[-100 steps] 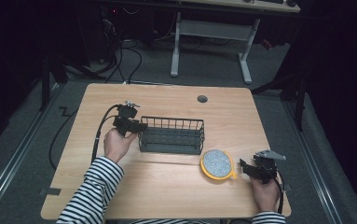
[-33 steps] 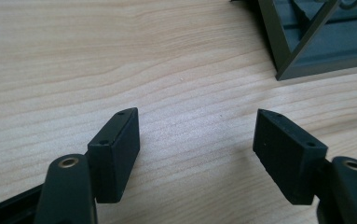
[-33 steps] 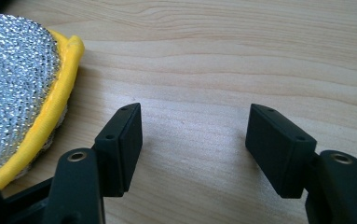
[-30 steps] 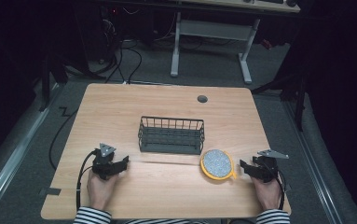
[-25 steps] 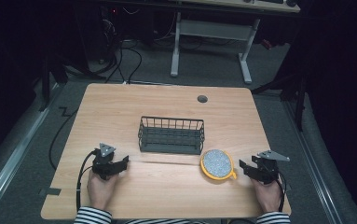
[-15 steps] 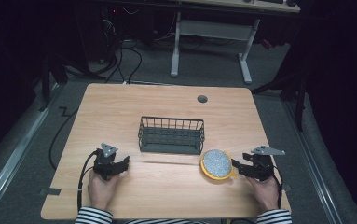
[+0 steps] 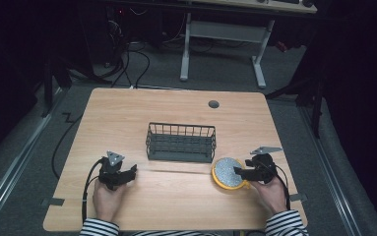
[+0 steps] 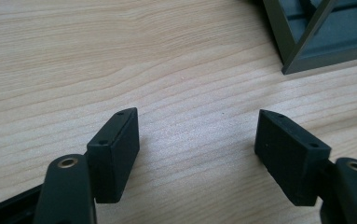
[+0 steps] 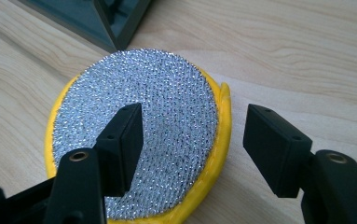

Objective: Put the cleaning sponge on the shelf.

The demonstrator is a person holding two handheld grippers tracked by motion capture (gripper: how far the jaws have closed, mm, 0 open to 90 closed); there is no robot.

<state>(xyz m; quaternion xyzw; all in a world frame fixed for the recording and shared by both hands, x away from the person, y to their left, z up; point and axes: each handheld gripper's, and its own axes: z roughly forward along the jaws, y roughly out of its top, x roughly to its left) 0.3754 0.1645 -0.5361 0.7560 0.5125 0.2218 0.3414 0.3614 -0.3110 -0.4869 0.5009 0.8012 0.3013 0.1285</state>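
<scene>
My right gripper [image 7: 240, 171] sits low over the near right part of the wooden table [image 7: 176, 206], jaws apart, straddling the near edge of the round scouring pad [image 7: 228, 172]. From the right gripper view [image 9: 192, 140], one jaw hangs above the pad's [image 9: 139, 130] silver mesh face and the other stands outside its yellow rim, over bare wood. Nothing is pinched; there is a gap on both sides of the rim.

The pad lies flat, just beside the near right corner of the dark wire basket [image 7: 181, 142], and a corner of that basket [image 9: 106, 23] peeks in beyond it.

Over on the left, my left gripper [image 7: 127, 173] rests near the table's front edge, well apart from the basket. Its jaws are spread wide too [image 8: 197, 140], with only wood grain between them, and the basket's corner [image 8: 306, 42] shows off to the upper right.

Striped sleeves [image 7: 97, 228] come in at the bottom edge.
</scene>
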